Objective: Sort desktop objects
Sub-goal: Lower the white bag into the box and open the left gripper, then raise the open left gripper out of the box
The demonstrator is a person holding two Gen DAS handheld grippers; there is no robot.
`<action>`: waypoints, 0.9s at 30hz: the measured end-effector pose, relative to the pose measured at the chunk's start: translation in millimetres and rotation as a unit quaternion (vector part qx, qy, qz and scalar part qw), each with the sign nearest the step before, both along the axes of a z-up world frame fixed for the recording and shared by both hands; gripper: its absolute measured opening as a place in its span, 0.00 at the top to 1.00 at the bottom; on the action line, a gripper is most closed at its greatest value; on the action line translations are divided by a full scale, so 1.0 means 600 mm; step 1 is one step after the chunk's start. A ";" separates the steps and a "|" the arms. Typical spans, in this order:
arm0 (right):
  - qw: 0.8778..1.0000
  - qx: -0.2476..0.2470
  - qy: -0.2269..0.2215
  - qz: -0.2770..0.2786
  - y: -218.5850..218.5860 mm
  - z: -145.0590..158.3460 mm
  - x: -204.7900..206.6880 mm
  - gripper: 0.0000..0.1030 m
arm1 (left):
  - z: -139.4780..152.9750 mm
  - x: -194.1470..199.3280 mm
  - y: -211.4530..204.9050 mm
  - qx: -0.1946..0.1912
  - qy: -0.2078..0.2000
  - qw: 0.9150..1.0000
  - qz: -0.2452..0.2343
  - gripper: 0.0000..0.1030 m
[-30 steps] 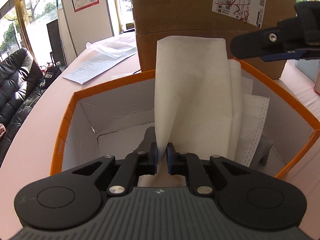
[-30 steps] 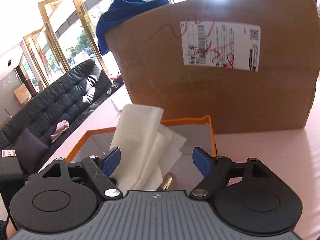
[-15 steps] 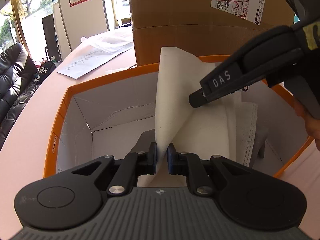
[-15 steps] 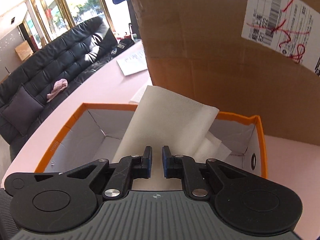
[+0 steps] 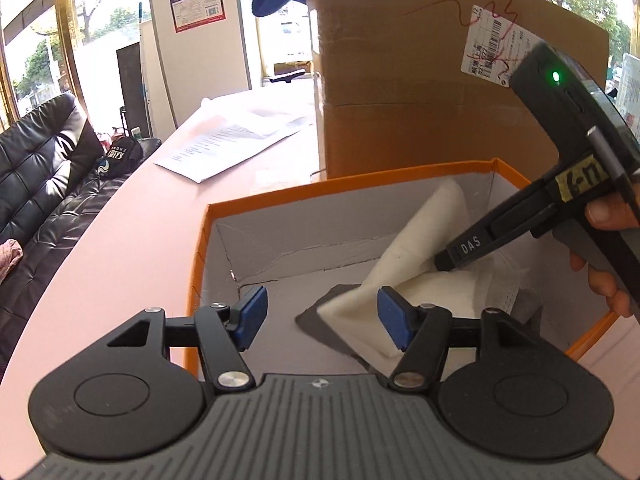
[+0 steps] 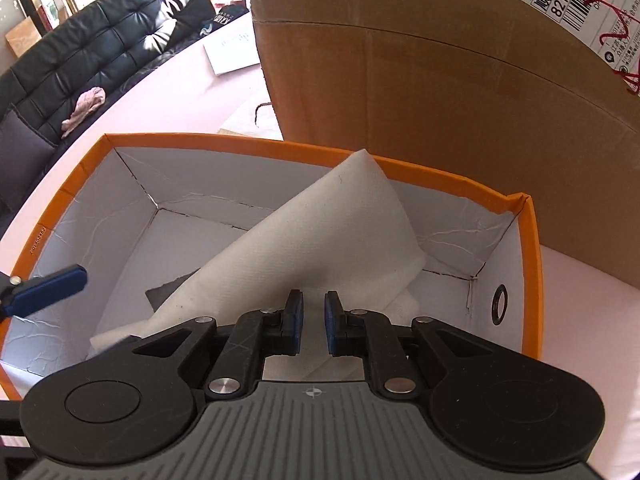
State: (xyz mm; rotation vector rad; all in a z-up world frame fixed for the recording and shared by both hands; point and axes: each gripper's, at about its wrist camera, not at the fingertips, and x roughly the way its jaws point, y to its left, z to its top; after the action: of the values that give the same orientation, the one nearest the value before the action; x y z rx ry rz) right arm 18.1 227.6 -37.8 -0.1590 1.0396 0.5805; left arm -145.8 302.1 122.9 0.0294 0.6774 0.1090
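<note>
The white cloth [image 6: 320,240] is already inside the orange box [image 6: 532,280], slumped on its floor with one corner leaning up toward the far wall, so as far as these views show, this item is nearly sorted; what is left seems to be letting go of it and moving on to whatever else waits on the pink table [image 5: 120,240], though only papers [image 5: 232,140] and a big cardboard box [image 5: 420,100] show there. The left gripper [image 5: 320,316] hangs over the near edge of the box, tilted down into it; its jaws have just been opening and stand apart, with the low corner of the cloth lying between them but not pressed by the pads. The right gripper [image 6: 313,322] reaches steeply down from the right side, held by a hand [image 5: 608,248], its jaws nearly together; they look pinched on a fold of the cloth, though the contact itself is hidden.
</note>
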 end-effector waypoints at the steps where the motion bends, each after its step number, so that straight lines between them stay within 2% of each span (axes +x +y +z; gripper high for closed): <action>1: 1.000 -0.007 0.001 -0.004 -0.003 -0.002 0.003 0.86 | 0.006 -0.003 0.007 -0.003 -0.004 1.000 0.006 0.38; 3: 0.999 -0.019 0.020 -0.027 -0.015 -0.010 0.018 0.81 | 0.014 -0.007 0.017 -0.006 -0.009 1.000 0.017 0.37; 7: 0.999 -0.013 0.031 -0.020 -0.024 -0.006 0.012 0.78 | 0.020 -0.011 0.027 -0.001 -0.014 1.000 0.028 0.35; 10: 0.999 0.011 0.027 -0.026 -0.030 0.007 0.001 0.58 | 0.023 -0.016 0.030 0.007 -0.018 0.999 0.032 0.31; 14: 0.997 0.074 0.014 -0.027 -0.064 0.044 -0.013 0.47 | 0.032 -0.021 0.032 0.025 -0.030 0.998 0.041 0.23; 16: 0.994 0.100 -0.006 -0.034 -0.089 0.066 -0.021 0.44 | 0.037 -0.022 0.036 0.031 -0.035 0.998 0.047 0.21; 21: 0.983 0.147 -0.096 -0.057 -0.144 0.113 -0.046 0.26 | 0.042 -0.021 0.053 0.044 -0.035 0.996 0.070 0.18; 22: 0.980 0.148 -0.118 -0.069 -0.156 0.116 -0.051 0.22 | 0.040 -0.020 0.058 0.043 -0.032 0.996 0.074 0.17; 24: 0.971 0.137 -0.166 -0.105 -0.177 0.116 -0.062 0.04 | 0.032 -0.013 0.069 0.034 -0.019 0.996 0.081 0.17; 25: 0.969 0.131 -0.179 -0.112 -0.184 0.112 -0.065 0.03 | 0.025 -0.009 0.076 0.027 -0.008 0.996 0.085 0.16; 27: 0.971 0.121 -0.178 -0.107 -0.193 0.099 -0.061 0.03 | 0.011 0.000 0.085 0.013 0.014 0.996 0.086 0.17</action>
State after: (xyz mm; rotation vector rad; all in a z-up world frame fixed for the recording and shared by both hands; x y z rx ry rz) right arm -18.6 111.5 21.8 0.0634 0.6222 0.4563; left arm -145.5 353.2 129.6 -0.0018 0.7068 0.2833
